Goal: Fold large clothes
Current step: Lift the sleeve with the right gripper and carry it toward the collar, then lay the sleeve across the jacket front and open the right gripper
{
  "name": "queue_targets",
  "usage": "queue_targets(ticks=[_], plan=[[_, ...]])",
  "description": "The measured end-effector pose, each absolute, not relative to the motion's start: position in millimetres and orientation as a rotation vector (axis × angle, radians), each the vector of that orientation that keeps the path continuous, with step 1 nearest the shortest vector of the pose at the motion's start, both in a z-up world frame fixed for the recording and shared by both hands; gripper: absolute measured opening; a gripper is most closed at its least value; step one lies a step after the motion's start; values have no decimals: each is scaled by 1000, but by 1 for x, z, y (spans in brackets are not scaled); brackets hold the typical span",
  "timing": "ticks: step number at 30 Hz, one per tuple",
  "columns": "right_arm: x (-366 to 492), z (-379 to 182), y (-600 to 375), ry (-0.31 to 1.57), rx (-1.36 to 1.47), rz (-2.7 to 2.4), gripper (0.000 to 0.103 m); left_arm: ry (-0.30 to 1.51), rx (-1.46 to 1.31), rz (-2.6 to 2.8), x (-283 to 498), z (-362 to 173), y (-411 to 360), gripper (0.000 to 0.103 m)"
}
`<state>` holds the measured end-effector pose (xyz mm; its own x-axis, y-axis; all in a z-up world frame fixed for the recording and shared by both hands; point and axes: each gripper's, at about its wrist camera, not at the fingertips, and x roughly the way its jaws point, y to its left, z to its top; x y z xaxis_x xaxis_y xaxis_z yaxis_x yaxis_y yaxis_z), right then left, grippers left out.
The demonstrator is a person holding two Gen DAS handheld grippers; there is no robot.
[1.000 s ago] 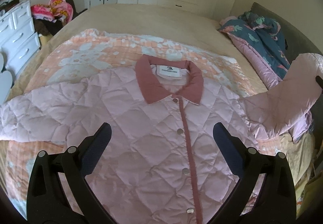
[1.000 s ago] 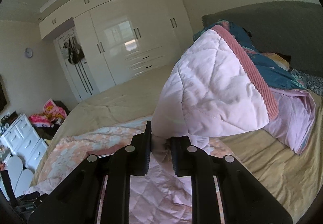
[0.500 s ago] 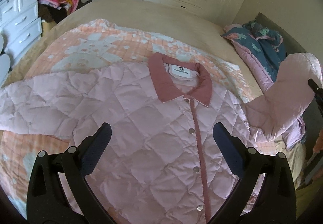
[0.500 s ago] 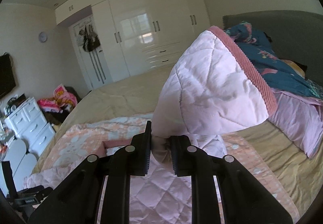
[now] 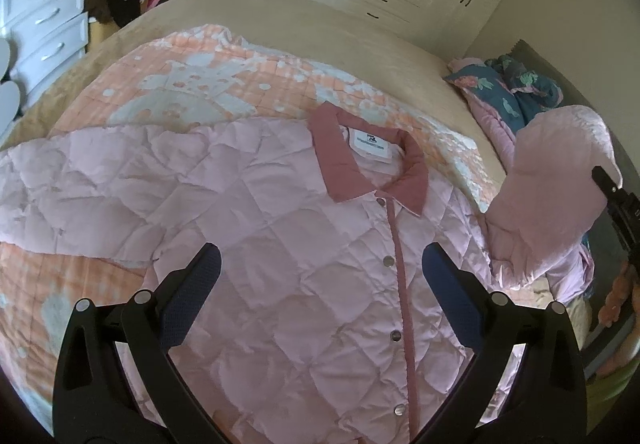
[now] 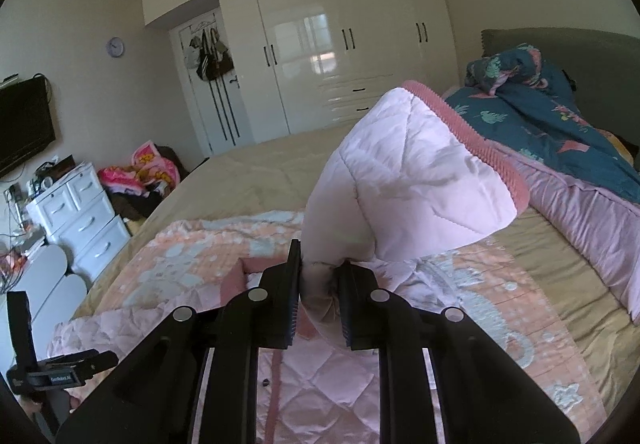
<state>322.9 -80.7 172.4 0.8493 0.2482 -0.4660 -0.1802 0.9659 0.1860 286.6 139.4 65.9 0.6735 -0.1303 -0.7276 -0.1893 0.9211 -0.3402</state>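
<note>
- Folding in of a sleeve is the step in hand, by my judgement: the pink quilted jacket (image 5: 280, 252) lies front-up and snapped shut on a peach patterned blanket (image 5: 208, 84) spread over the bed (image 5: 320, 20), collar (image 5: 368, 160) toward the wardrobe.
- The right gripper (image 6: 319, 296) is clamped on a pinch of the sleeve (image 6: 404, 180) near its ribbed cuff (image 6: 472, 132); the sleeve stands lifted clear of the bed, ballooning above the jaws.
- In the left wrist view that same raised sleeve (image 5: 556, 184) sits at the jacket's outer edge, beside the blue floral bedding (image 5: 516, 84), not yet laid over the body.
- The left gripper (image 5: 320, 296) hangs above the chest panel with its jaws spread wide and nothing between them; it touches no cloth.
- The opposite sleeve (image 5: 68, 196) lies flat and outstretched on the blanket, unfolded.
- Next move, as judged: carry the held sleeve across toward the snap placket (image 5: 400, 284) and lay it flat on the front before letting go.
- The idle left gripper could press the shoulder to stop the body dragging; the padded fabric looks springy and may not stay creased.
</note>
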Motion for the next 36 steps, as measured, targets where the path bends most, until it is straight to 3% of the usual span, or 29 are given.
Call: queue_targets(ticks=[36], plan=[[327,85,11,620,79,345,16,839,-643,8,279,29,188,94]])
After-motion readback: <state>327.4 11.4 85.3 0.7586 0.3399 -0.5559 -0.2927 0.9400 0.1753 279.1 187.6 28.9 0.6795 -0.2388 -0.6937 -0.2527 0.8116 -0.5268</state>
